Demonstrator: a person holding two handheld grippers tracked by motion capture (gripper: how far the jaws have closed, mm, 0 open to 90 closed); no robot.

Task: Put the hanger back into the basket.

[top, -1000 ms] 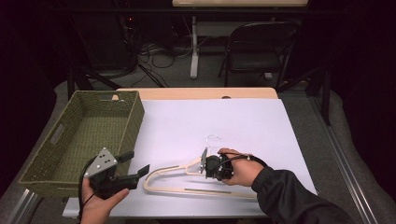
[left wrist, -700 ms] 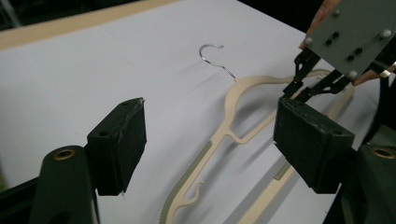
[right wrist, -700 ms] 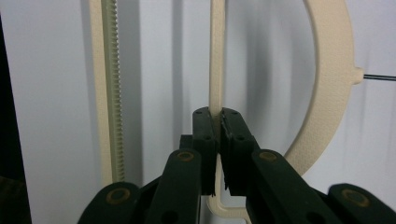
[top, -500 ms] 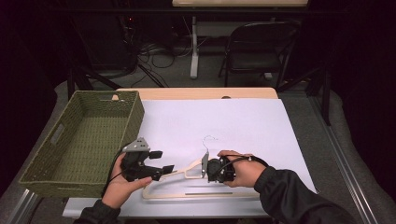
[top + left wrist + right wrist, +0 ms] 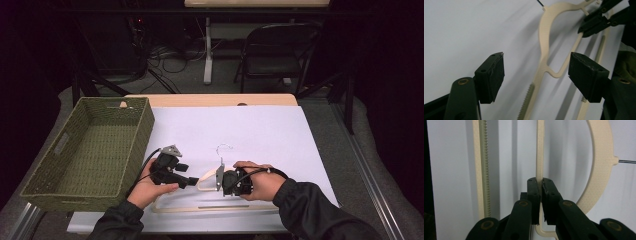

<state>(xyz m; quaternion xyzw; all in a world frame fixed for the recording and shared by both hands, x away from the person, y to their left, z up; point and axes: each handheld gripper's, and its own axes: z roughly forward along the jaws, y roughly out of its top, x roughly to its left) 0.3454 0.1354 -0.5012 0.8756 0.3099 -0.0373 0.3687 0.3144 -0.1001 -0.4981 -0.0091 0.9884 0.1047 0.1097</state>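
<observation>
A cream hanger (image 5: 210, 195) lies on white paper (image 5: 260, 135) beside an olive-green woven basket (image 5: 85, 150).

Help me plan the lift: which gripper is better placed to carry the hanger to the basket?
Right: the right gripper is shut on the hanger; the left gripper is open around it, ungripped.

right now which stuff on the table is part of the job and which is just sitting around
In the job:
- cream plastic hanger, flat on the white table cover
- right gripper, fingers shut on a thin bar of the hanger
- left gripper, fingers open either side of the hanger's shoulder

Lying about:
- green woven basket, at the table's left
- folding chair, behind the table
</observation>
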